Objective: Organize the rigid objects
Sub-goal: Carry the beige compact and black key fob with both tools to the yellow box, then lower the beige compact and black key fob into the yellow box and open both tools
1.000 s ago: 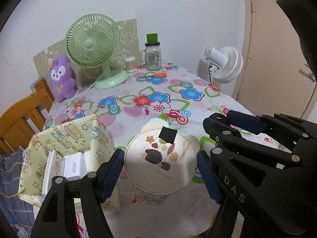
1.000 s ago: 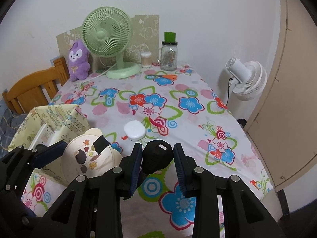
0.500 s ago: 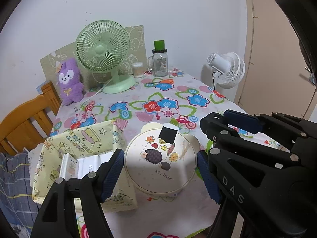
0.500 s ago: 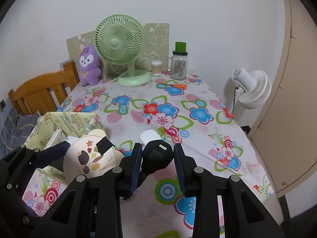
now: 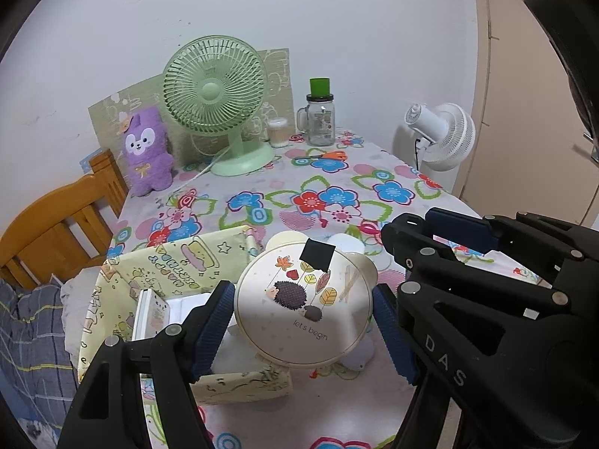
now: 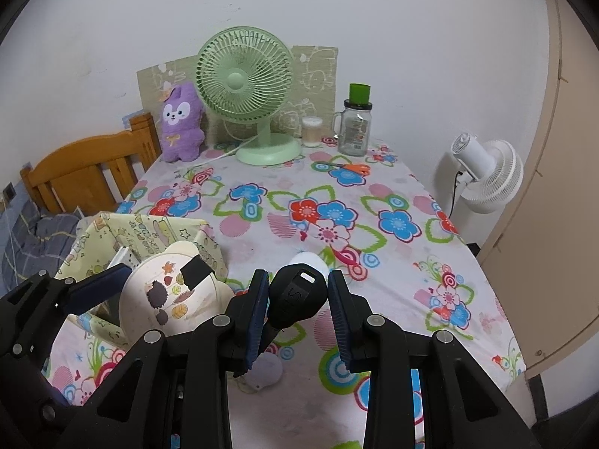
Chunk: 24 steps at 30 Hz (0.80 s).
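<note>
Hedgehog-print round case (image 5: 305, 308) sits pinched between the blue pads of the left gripper (image 5: 304, 321), held in the air over the near edge of the yellow fabric bin (image 5: 176, 262). Over to the right gripper (image 6: 299, 307): it's clamped on a black key-fob-shaped piece (image 6: 297, 297), above the floral tablecloth (image 6: 393, 262). Both are mid-carry, it seems. Next call: lower the case into the bin beside the white boxes (image 5: 151, 312), then spread the pads. A small white oval case (image 6: 309, 262) waits on the cloth.
</note>
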Each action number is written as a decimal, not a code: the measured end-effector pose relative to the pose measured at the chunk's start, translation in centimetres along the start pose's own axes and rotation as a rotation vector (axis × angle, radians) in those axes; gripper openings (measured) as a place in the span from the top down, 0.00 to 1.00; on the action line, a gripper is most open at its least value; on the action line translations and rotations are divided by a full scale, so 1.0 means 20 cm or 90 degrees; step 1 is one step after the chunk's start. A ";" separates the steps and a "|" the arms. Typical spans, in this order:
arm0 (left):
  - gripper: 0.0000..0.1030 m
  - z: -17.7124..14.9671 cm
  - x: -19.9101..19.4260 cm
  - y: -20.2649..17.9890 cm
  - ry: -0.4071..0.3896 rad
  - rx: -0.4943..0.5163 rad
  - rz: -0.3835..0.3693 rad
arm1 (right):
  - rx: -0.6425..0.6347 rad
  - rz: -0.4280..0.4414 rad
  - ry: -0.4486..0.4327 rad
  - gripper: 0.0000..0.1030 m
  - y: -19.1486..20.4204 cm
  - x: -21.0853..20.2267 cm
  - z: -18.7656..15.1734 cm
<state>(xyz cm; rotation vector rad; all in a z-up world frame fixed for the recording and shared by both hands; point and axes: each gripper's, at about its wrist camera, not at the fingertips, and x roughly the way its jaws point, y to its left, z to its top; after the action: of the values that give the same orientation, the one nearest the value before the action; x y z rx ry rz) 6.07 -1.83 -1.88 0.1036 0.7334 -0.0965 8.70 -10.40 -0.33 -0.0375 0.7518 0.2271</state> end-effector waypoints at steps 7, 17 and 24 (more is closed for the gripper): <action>0.26 0.00 0.01 0.08 0.000 -0.006 0.006 | -0.009 0.006 0.003 0.66 0.06 0.03 0.02; 0.26 -0.02 0.04 0.19 0.009 -0.029 0.022 | -0.030 0.025 0.012 0.66 0.18 0.10 0.06; 0.26 -0.03 0.06 0.27 0.014 -0.038 0.031 | -0.042 0.036 0.016 0.66 0.25 0.13 0.08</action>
<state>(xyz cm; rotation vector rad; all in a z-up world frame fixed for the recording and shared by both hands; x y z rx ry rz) 7.26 3.50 -2.72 0.0662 0.7541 -0.0273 10.53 -4.76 -0.67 -0.0819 0.7713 0.3055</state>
